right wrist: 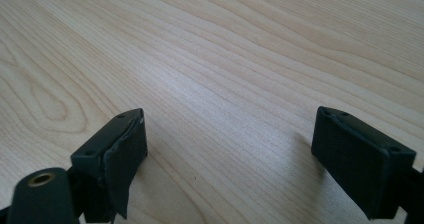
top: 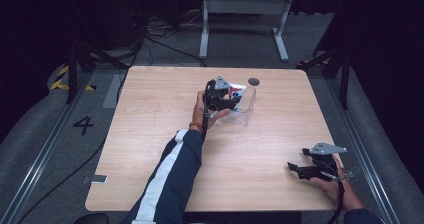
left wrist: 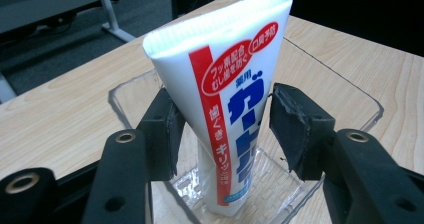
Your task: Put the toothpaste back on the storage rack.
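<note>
A white toothpaste tube (left wrist: 220, 84) with a red stripe and blue lettering stands cap down, almost upright, in a clear plastic container (left wrist: 370, 109). My left gripper (left wrist: 225, 119) has a pad against each side of the tube's middle and is shut on it. From the high view the tube (top: 236, 90) and container (top: 246, 113) sit at the table's far middle, with the left gripper (top: 227, 102) over the container's left side. Low over bare wood at the near right corner, my right gripper (top: 294, 167) stands open with nothing between its fingers (right wrist: 115, 154).
The light wooden table (top: 165, 134) has a small dark round mark (top: 253, 81) just behind the container. Beyond the far edge are a white frame's legs (top: 245, 14) and cables on the grey floor. Rails run along both sides.
</note>
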The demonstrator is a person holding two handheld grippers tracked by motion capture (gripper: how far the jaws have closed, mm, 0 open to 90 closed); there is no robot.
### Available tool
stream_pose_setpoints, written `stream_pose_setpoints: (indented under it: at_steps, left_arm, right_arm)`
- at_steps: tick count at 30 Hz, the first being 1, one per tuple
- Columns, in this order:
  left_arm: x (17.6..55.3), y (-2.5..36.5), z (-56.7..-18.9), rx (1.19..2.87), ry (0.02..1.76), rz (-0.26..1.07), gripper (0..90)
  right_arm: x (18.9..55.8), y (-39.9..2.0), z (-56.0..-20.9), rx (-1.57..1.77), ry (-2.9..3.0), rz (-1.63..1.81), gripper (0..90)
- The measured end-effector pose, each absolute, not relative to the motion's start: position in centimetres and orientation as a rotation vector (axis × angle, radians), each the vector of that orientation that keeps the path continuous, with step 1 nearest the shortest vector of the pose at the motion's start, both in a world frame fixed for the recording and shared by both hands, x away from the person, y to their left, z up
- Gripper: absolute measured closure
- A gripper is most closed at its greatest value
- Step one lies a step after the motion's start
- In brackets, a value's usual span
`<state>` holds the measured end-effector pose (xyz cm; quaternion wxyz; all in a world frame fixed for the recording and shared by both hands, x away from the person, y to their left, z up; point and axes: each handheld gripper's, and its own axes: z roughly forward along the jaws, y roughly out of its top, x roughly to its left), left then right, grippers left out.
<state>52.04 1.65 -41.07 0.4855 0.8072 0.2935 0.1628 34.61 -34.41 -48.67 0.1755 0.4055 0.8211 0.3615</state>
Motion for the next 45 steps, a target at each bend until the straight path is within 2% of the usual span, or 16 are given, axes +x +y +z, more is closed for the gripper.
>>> stream_pose_setpoints:
  at_steps: [7, 17, 45]
  left_arm:
    - [51.5, 1.9, -40.3, 1.989, 0.708, 0.450, 37.7]
    - [50.7, 2.4, -38.8, 2.020, 0.690, 0.497, 29.3]
    - [48.6, 6.7, -37.4, 2.180, 0.612, 0.559, 21.3]
  right_arm:
    - [34.6, -34.4, -48.7, 1.147, 2.325, 1.024, 14.5]
    - [34.6, -34.4, -48.7, 1.148, 2.325, 1.024, 14.5]
    - [34.6, -34.4, -48.7, 1.148, 2.324, 1.022, 14.5]
